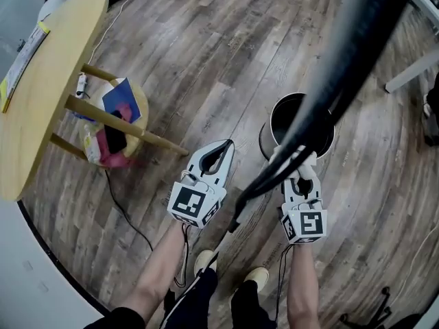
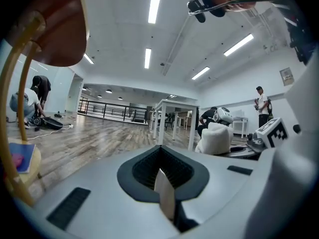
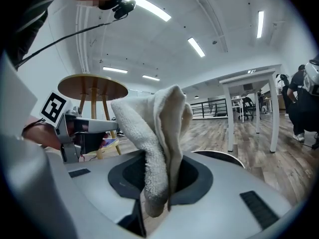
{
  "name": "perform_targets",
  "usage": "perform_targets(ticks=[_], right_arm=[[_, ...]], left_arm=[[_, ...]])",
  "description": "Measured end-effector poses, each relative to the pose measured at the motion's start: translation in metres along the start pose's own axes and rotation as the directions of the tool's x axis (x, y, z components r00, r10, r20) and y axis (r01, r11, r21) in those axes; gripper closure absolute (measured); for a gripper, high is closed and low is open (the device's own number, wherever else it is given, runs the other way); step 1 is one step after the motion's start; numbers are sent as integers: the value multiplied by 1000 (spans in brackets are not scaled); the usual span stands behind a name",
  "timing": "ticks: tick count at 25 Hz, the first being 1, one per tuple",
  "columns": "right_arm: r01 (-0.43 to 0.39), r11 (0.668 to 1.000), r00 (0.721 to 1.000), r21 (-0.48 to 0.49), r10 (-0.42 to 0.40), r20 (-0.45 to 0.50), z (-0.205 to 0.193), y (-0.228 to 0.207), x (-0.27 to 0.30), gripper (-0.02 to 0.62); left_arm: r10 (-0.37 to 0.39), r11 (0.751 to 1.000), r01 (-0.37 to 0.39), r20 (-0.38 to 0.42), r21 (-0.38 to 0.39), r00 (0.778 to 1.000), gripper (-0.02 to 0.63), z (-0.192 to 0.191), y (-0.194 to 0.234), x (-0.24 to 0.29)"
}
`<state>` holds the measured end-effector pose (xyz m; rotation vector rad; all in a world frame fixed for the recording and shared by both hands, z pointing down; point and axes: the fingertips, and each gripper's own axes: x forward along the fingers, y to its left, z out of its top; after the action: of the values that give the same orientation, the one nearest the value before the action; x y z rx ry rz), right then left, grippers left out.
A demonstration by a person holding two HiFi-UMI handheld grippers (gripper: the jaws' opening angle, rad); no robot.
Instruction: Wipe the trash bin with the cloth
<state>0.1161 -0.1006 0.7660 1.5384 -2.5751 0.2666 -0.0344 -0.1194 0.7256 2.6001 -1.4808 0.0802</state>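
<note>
Within right tool point(image 3: 158, 185), cloth point(image 3: 155, 128) clamped, trash bin point(image 1: 283, 116) just beyond

Cream cloth point(image 3: 159, 128) bunched upright, dark round trash bin point(image 1: 282, 115) open-topped

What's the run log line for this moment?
left gripper: shut, empty | right gripper: shut on cloth | trash bin: upright on floor, just ahead of right gripper | cloth-bin contact: cannot tell

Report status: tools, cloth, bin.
Left tool shut, empty. Right tool shut on white terry cloth. Round black trash bin just beyond it. Thick black cable crosses head view.
</note>
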Motion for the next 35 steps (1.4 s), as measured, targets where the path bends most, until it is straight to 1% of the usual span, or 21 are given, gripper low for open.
perform_targets(ticks=[4,8,13,16,23,26,30,32,35], right_arm=[[1,1000,1000,9,-1,2,-46,-9,20,500],[-6,1000,1000,5,6,-11,-88,-12,30,500],[-11,1000,1000,13,11,-20,-133,-20,42,500],[-19,1000,999,2,19,-34,-159,-20,50,500],[-24,1000,997,-4,23,-78,-220,-25,63,500],[-17,1000,995,-1,16,-98,-245,-29,72,500],[-16,1000,989,8,17,-148,-279,-28,74,500],[-17,1000,988,8,18,-156,-285,-29,74,500],[-17,1000,989,6,18,-145,-278,-29,74,500]], left_arm=[[0,1000,0,-7,-11,1000,611,-51,9,13],[3,1000,-3,-12,-11,1000,611,-90,17,22],[6,1000,-6,-11,1,1000,611,-126,27,31],[14,1000,-14,-17,2,1000,611,-150,33,33],[21,1000,-21,-39,-16,999,611,-204,35,29],[34,999,-35,-45,-23,998,611,-224,41,25],[53,998,-55,-64,-39,997,611,-246,46,17],[58,997,-60,-60,-40,997,611,-246,48,18],[57,998,-58,-45,-34,997,611,-237,45,22]])
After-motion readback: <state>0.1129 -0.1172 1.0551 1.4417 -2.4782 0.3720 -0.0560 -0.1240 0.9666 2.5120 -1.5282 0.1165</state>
